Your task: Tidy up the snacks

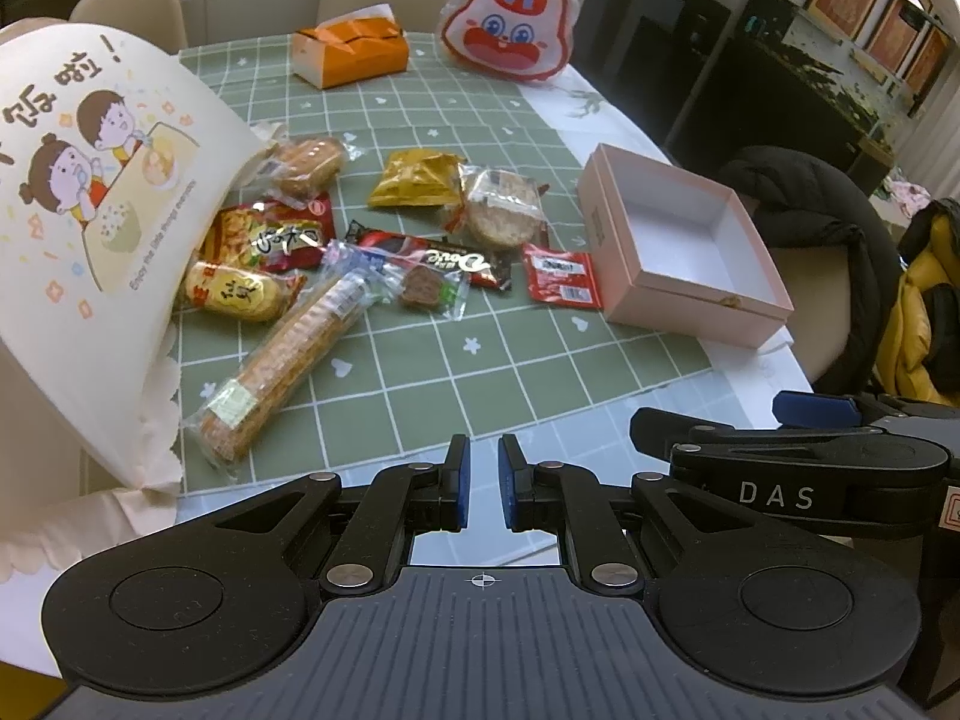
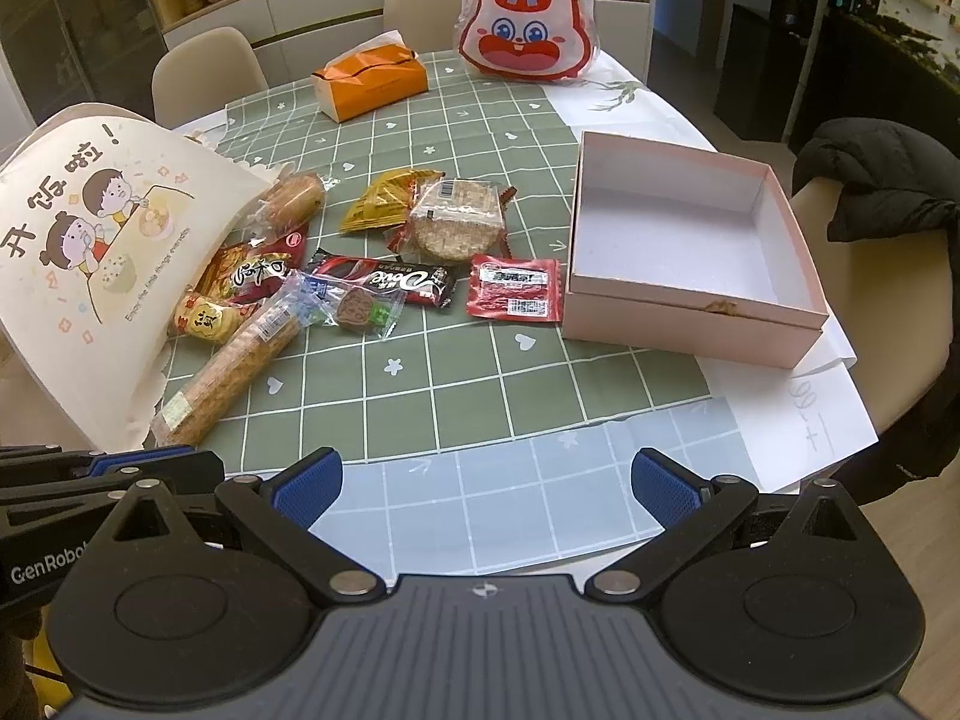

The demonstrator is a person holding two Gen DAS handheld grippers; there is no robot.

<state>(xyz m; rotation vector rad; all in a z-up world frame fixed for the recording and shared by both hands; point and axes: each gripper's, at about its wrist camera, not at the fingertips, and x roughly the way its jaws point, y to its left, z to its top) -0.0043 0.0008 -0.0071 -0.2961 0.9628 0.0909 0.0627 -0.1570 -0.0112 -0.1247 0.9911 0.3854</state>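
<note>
Several wrapped snacks lie on the green checked cloth (image 2: 456,372): a long biscuit stick (image 2: 225,375), a Dove chocolate bar (image 2: 384,281), a red sachet (image 2: 515,289), a round rice cake (image 2: 453,227), a yellow packet (image 2: 381,201). An empty pink box (image 2: 690,252) stands to their right; it also shows in the left wrist view (image 1: 678,240). A cartoon paper bag (image 2: 78,252) lies at the left. My left gripper (image 1: 483,483) is nearly shut and empty, near the table's front edge. My right gripper (image 2: 486,489) is open and empty, beside the left one.
An orange tissue box (image 2: 372,84) and a rabbit-face bag (image 2: 528,27) stand at the back. Chairs surround the table; a black jacket (image 2: 882,180) hangs on the right chair. White paper (image 2: 804,420) lies at the front right.
</note>
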